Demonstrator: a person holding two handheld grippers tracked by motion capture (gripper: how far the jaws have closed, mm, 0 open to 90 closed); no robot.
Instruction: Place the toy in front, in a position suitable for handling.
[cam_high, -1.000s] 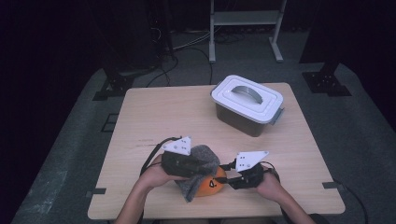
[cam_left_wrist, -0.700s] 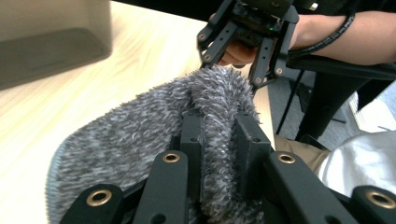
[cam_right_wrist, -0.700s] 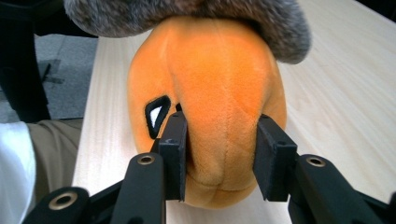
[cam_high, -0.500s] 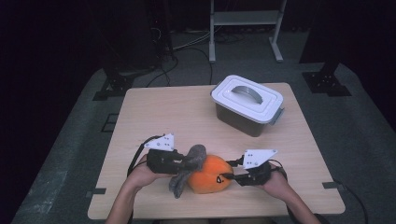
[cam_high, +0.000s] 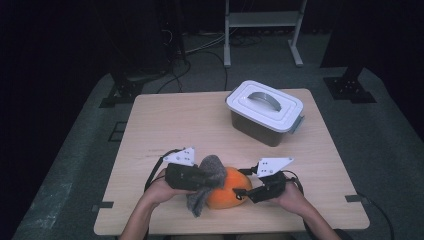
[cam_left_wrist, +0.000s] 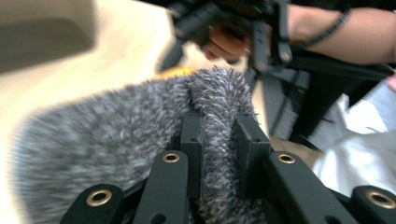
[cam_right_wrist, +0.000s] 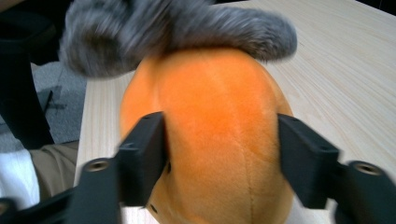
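Near the front edge of the counter (cam_high: 165, 125), the left gripper (cam_high: 206, 177) has its fingers pinched tight on a fold of the grey furry cloth (cam_high: 207, 175) draped against the orange plush ball (cam_high: 227, 189). At the ball's other side, the right gripper (cam_high: 242, 192) has just been opening its fingers, which straddle the ball. Farther back and to the right stands a lidded white box (cam_high: 265, 112).

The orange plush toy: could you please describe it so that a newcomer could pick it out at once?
On the wooden table, look at the near edge, away from the lidded white container at the far right. The orange plush toy lies there, round and bright, with grey fur on its left side.
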